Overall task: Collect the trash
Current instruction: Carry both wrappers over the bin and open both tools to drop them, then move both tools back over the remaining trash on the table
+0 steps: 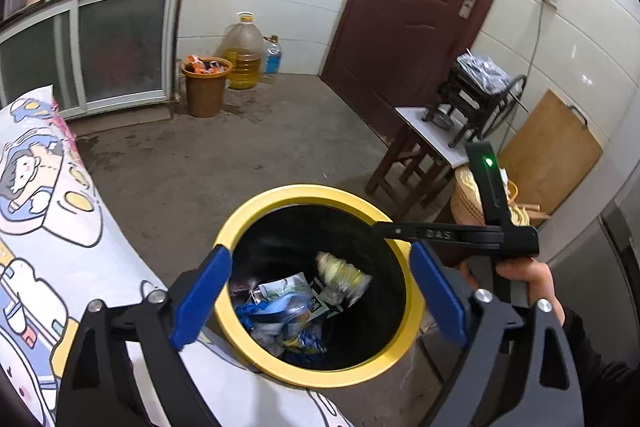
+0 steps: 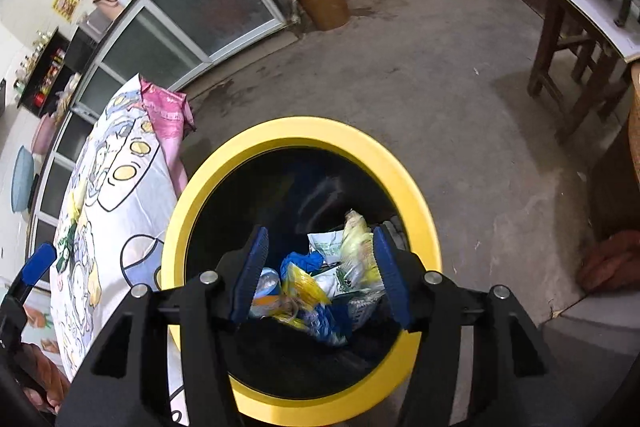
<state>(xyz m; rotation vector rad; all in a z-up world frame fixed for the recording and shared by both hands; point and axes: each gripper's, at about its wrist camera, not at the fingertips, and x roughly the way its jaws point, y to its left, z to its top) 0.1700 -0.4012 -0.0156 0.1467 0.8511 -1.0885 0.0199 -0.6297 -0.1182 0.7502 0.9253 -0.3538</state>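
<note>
**Both tools open over the yellow-rimmed bin**

We hold both tools above the yellow-rimmed bin, which stands on the concrete floor just beside the bench, draped in a cartoon-print cloth, on our left. We keep the bin close against that edge, we judge, so trash carried off the bench has only a short way to fall.

Our left tool stands wide, its blue pads spread on either side of the bin's mouth with nothing between them. Our right tool is at a middling width, aimed steeply down into the bin; its pads press on nothing. A crumpled pale-yellow wrapper appears blurred close by its right pad, and we take it for a piece dropping free, though we cannot say so for certain.

The trash already gathered, a heap of wrappers in blue, white and yellow, lies at the bottom of the black liner.

Far off by the cabinet, an orange bin stands full beside an oil jug.

We judge this drop done, so the tools can turn back to the bench.
</note>
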